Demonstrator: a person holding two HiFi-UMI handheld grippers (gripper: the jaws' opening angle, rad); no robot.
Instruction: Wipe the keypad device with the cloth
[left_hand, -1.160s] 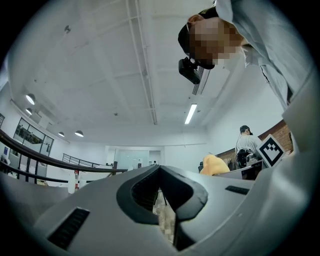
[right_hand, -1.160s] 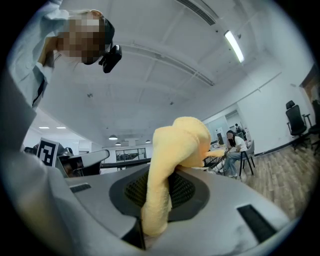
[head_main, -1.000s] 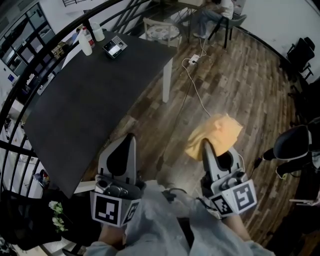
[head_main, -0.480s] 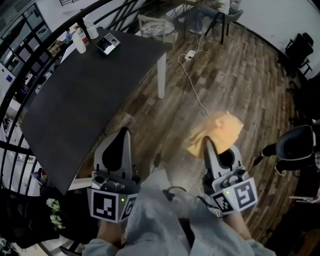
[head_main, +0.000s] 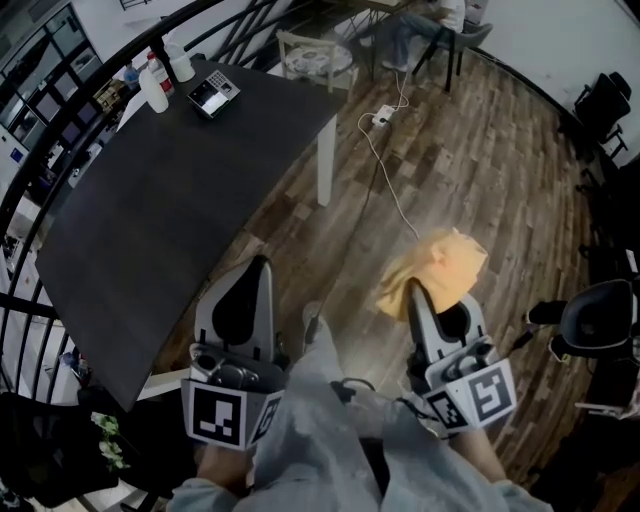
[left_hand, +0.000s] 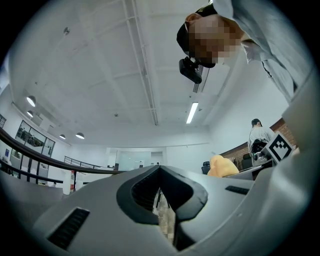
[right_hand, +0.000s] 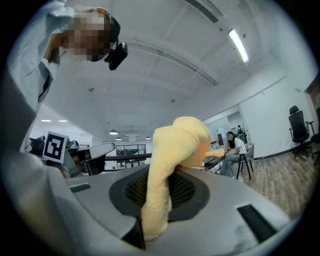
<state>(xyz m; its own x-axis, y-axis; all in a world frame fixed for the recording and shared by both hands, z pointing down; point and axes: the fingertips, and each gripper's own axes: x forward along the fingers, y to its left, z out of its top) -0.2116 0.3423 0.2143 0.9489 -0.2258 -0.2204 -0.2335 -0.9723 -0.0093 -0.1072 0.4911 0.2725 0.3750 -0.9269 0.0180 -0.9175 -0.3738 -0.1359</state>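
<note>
The keypad device (head_main: 213, 95) lies at the far end of a dark table (head_main: 150, 220), well ahead of both grippers. My right gripper (head_main: 410, 289) is shut on a yellow cloth (head_main: 437, 268), held over the wooden floor to the right of the table. In the right gripper view the cloth (right_hand: 172, 150) rises out of the closed jaws of the right gripper (right_hand: 152, 210) and flops forward. My left gripper (head_main: 262, 266) hangs by the table's near corner, jaws together with nothing in them. The left gripper (left_hand: 160, 171) points upward, toward the ceiling.
Two white bottles (head_main: 155, 86) stand beside the keypad device. A black railing (head_main: 40, 150) curves round the table's left side. A white cable with a power strip (head_main: 384, 117) runs across the floor. A black office chair (head_main: 600, 322) is at the right, and a seated person (head_main: 425, 20) is far back.
The head view has shifted a little, so the table and keypad device sit slightly further left. Both grippers keep the same pose, with the cloth still held in the right one.
</note>
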